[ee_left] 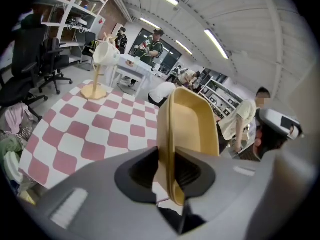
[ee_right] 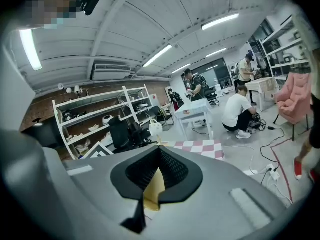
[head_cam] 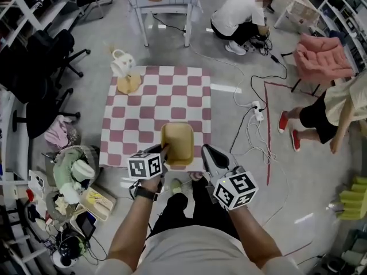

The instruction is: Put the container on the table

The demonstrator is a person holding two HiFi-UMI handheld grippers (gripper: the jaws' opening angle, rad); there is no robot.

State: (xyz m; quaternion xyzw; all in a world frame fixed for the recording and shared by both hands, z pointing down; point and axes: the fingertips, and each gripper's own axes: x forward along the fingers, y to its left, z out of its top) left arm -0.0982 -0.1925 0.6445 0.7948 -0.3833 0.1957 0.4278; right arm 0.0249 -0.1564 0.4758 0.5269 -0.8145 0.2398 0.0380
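A yellow rectangular container [head_cam: 178, 142] hangs over the near edge of the table [head_cam: 155, 105], which has a red-and-white checked cloth. My left gripper [head_cam: 164, 149] is shut on the container's left rim. In the left gripper view the container [ee_left: 192, 124] stands on edge between the jaws of that gripper [ee_left: 170, 171]. My right gripper [head_cam: 202, 149] is at the container's near right corner. In the right gripper view a strip of yellow container [ee_right: 152, 196] shows pinched between the nearly closed jaws of that gripper [ee_right: 157, 176].
A white mug on a wooden stand [head_cam: 123, 67] sits at the table's far left corner. Clutter and bags [head_cam: 71, 176] lie left of the table, with office chairs [head_cam: 46, 56] beyond. Cables and a power strip [head_cam: 256, 110] lie right. A crouching person [head_cam: 238, 16], a pink chair [head_cam: 321, 59] and a standing person [head_cam: 332, 110] are farther off.
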